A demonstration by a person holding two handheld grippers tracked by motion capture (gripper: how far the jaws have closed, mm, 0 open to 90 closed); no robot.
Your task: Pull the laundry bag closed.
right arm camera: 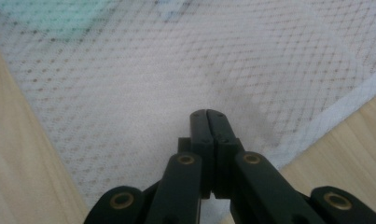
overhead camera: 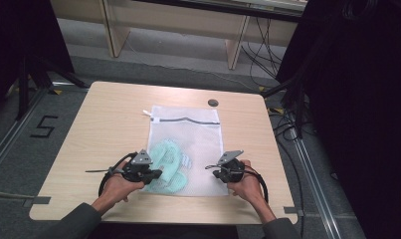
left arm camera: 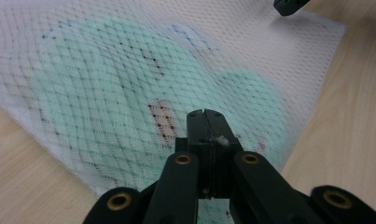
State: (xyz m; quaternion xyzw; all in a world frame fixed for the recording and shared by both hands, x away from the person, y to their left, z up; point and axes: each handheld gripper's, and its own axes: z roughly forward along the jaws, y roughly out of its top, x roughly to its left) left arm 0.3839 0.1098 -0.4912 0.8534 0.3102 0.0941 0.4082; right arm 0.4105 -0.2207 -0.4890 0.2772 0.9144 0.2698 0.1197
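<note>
Plainly, the left hand-held gripper [left arm camera: 206, 116] has its two black jaws pressed flat together, clenched with nothing visibly caught between them. It hovers low over the near left part of a white mesh laundry bag [overhead camera: 198, 134], just above the mint-green garment [left arm camera: 106, 84] that lies inside. Whether the tips touch the mesh I cannot tell. The right hand-held gripper [right arm camera: 209, 116] is likewise clenched, jaws meeting along their whole length, and sits over the bag's near right corner, where only mesh lies and the pale hem runs to the desk [overhead camera: 108, 124].

From the high view, a person's two hands hold the tools at either side of the bag's near edge, the left one [overhead camera: 138, 169] over the green bundle and the right one [overhead camera: 230, 169] by the emptier corner. That symmetry suggests, as a judgement, that the bag is being steadied or sized up from both sides.

The bag lies flat at the desk's middle, its dark zipper [overhead camera: 188, 119] along the far edge, and the garment is bunched in the near left part. A small dark disc [overhead camera: 213, 102] rests on the desk beyond it.
</note>
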